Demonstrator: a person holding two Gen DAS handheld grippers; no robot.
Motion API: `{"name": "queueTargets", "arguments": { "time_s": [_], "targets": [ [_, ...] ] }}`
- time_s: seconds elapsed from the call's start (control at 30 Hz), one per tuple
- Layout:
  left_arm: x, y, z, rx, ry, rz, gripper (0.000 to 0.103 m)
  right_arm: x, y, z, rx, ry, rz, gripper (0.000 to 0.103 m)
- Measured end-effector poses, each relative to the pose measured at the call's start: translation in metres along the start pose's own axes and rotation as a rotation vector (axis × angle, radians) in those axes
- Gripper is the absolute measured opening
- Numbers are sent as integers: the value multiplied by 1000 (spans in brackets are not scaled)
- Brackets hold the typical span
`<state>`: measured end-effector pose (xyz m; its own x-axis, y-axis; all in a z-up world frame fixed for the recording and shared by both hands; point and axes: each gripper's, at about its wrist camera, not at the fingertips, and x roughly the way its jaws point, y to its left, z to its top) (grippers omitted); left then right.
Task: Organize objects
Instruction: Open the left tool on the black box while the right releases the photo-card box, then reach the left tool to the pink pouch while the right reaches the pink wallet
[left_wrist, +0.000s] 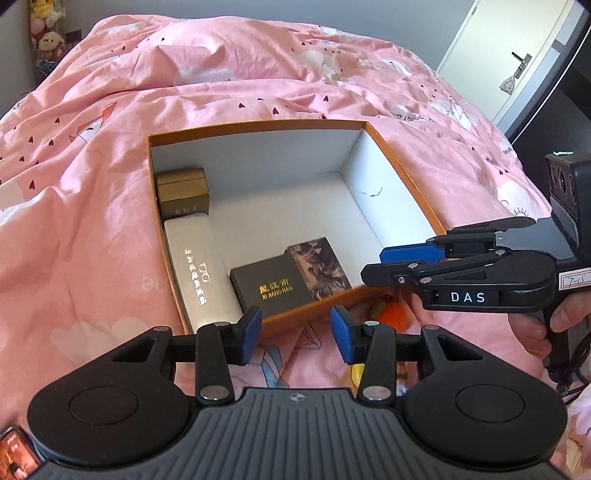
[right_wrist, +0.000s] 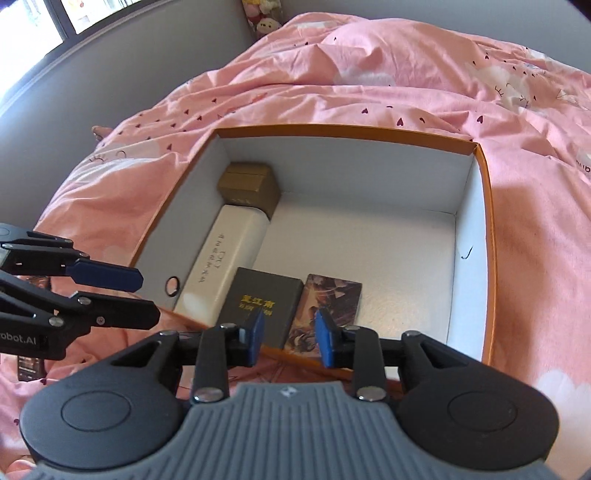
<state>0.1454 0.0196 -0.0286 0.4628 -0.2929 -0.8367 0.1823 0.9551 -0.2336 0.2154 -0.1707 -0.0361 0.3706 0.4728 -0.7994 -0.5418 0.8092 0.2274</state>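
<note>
An orange storage box (left_wrist: 406, 177) (right_wrist: 489, 229) with white inside lies open on a pink bedspread. Inside it, along the left wall, sit a gold box (left_wrist: 183, 194) (right_wrist: 249, 184) and a long white box (left_wrist: 201, 273) (right_wrist: 227, 266). A dark box with gold lettering (left_wrist: 271, 290) (right_wrist: 260, 306) and a patterned box (left_wrist: 319, 266) (right_wrist: 328, 306) lie by the near wall. My left gripper (left_wrist: 295, 332) hovers open over the near rim with nothing between its blue pads. My right gripper (right_wrist: 290, 338) (left_wrist: 380, 264), likewise open and empty, hangs above the near right corner.
An orange knitted toy (left_wrist: 393, 312) and a yellow object (left_wrist: 356, 376) lie on the bedspread (left_wrist: 92, 221) just outside the box's near wall. A dark phone-like item (right_wrist: 31, 367) lies at the left. Plush toys (left_wrist: 46, 37) stand by the far wall; a white door (left_wrist: 517, 55) is at right.
</note>
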Motion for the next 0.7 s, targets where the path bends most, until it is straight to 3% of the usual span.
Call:
{"name": "queueTargets", "arguments": {
  "time_s": [0.27, 0.37, 0.53, 0.7],
  "targets": [
    [-28, -8, -57, -6, 44, -18, 51, -33, 50, -58, -62, -66, 43, 35],
    [-37, -14, -76, 20, 70, -28, 55, -37, 66, -75, -67, -50, 68, 44],
    [-44, -25, -101, 96, 139, -18, 60, -37, 85, -99, -51, -7, 102, 43],
    [-32, -30, -121, 121, 227, -19, 61, -44, 99, -116, -77, -10, 33, 43]
  ]
}}
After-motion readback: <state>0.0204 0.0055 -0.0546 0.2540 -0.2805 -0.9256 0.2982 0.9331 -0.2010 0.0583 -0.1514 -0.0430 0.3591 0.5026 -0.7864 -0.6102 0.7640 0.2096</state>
